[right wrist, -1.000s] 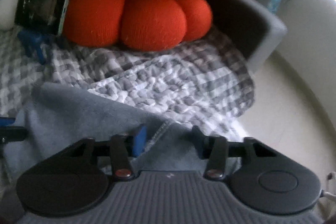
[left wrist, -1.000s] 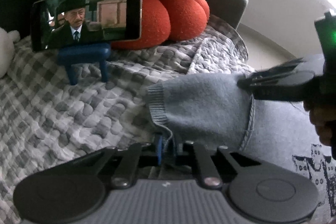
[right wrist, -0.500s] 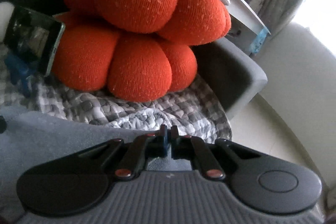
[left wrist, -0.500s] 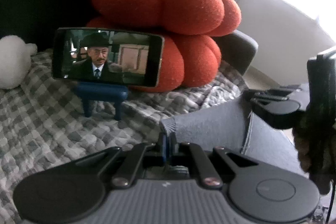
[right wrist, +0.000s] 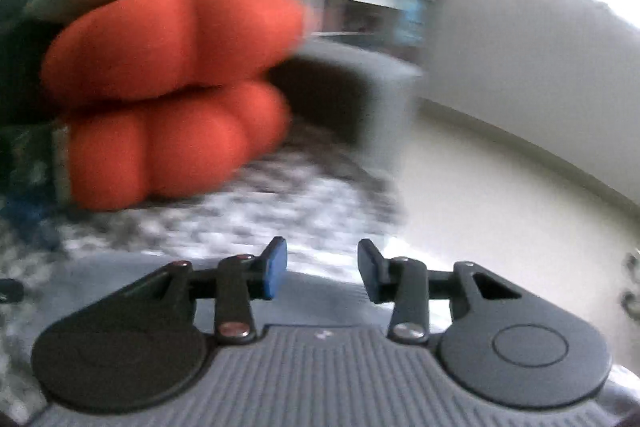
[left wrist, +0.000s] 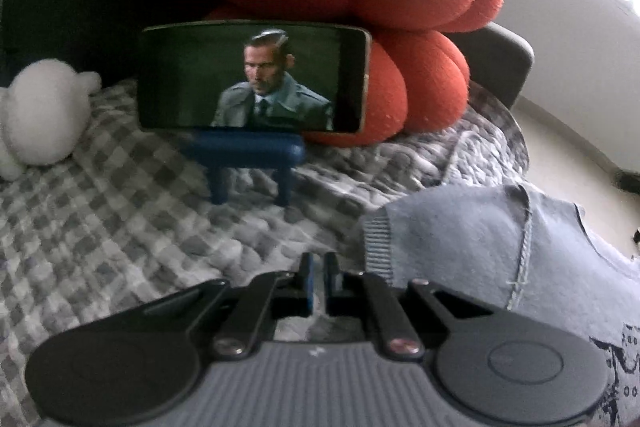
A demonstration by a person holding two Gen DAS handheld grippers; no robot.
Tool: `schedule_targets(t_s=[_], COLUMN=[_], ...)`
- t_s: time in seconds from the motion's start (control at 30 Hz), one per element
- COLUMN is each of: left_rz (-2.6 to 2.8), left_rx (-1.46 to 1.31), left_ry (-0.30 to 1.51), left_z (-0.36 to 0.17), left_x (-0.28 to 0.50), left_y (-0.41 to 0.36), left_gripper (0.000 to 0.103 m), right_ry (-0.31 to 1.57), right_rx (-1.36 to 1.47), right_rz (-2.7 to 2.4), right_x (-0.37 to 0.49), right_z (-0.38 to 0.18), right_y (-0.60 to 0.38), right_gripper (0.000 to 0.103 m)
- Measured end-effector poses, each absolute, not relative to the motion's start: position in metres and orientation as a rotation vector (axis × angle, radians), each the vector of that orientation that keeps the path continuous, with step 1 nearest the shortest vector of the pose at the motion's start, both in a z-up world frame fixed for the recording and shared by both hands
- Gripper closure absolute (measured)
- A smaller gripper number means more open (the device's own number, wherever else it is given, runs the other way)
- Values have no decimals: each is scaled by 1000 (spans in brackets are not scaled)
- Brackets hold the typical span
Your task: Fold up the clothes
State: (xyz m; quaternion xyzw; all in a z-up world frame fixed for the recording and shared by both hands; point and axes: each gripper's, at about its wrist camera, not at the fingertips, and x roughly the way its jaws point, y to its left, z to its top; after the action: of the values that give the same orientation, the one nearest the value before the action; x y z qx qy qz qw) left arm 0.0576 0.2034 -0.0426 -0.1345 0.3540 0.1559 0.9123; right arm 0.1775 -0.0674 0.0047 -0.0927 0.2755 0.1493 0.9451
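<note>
A grey-blue sweater [left wrist: 472, 239] lies folded over on the checked blanket [left wrist: 100, 227], its ribbed cuff [left wrist: 376, 247] just right of my left gripper [left wrist: 318, 267]. The left gripper's jaws stand nearly together with a narrow gap and nothing visible between them. In the blurred right wrist view, my right gripper [right wrist: 322, 267] is open and empty, just above the sweater's grey cloth [right wrist: 316, 291].
A phone [left wrist: 252, 79] playing a video stands on a blue stand [left wrist: 248, 155] ahead. An orange knot cushion [left wrist: 360, 7] sits behind it, also in the right wrist view [right wrist: 168, 99]. A white plush toy [left wrist: 44, 115] lies at left. Sofa arm [left wrist: 500, 63] and floor [right wrist: 500, 195] lie to the right.
Both grippers have let go of the sweater: the right one opened wide, the left one sits left of the cuff. The sweater has dropped flat and the right gripper has left the left view.
</note>
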Motion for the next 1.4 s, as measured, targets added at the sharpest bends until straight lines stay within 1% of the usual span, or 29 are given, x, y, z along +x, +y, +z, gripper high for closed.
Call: schedule_targets(t_s=[0.2, 0.33, 0.47, 0.53, 0.57, 0.6, 0.67, 0.73, 0.8, 0.87, 0.93, 1.0, 1.07, 1.13, 1.2, 1.27, 1.4], left_rz=[285, 260, 224, 206, 196, 187, 183, 188, 194, 184, 174, 168, 166, 166, 170, 171, 162], left_rx=[-270, -244, -211, -195, -189, -183, -167, -156, -157, -173, -176, -173, -167, -165, -170, -179, -193], left_ry=[682, 661, 670, 680, 686, 692, 704, 710, 709, 711, 717, 723, 726, 724, 725, 727, 736], left_z=[-28, -23, -25, -27, -28, -29, -32, -33, -33, -33, -34, -36, -37, -36, -36, -36, -37], left_x=[53, 55, 59, 60, 61, 61, 62, 63, 63, 63, 64, 65, 66, 65, 65, 65, 66], left_y=[190, 174, 157, 150, 147, 144, 140, 140, 141, 142, 140, 138, 137, 138, 139, 141, 141], left_gripper=[96, 93, 90, 88, 87, 86, 86, 86, 86, 86, 83, 77, 75, 74, 73, 72, 72], right_ry=[679, 730, 747, 767, 780, 778, 765, 737, 699, 690, 730, 796, 790, 711, 659, 664, 710], right_rx=[-46, 118, 334, 313, 268, 204, 110, 46, 3, -28, -60, -104, -75, 30, 115, 155, 278], right_rz=[-87, -308, -274, -256, -254, -257, -240, -264, -308, -345, -339, -331, -353, -393, -394, -359, -266], right_x=[178, 149, 129, 129, 131, 128, 131, 136, 133, 130, 128, 131, 129, 118, 105, 98, 67], right_z=[-3, -20, -45, -55, -60, -59, -56, -47, -37, -33, -41, -56, -60, -49, -37, -30, -36], right_y=[-244, -345, -383, -376, -368, -361, -347, -341, -348, -353, -354, -354, -358, -369, -376, -381, -394], right_gripper=[61, 61, 60, 61, 64, 71, 91, 92, 95, 96, 97, 96, 96, 82, 71, 66, 66])
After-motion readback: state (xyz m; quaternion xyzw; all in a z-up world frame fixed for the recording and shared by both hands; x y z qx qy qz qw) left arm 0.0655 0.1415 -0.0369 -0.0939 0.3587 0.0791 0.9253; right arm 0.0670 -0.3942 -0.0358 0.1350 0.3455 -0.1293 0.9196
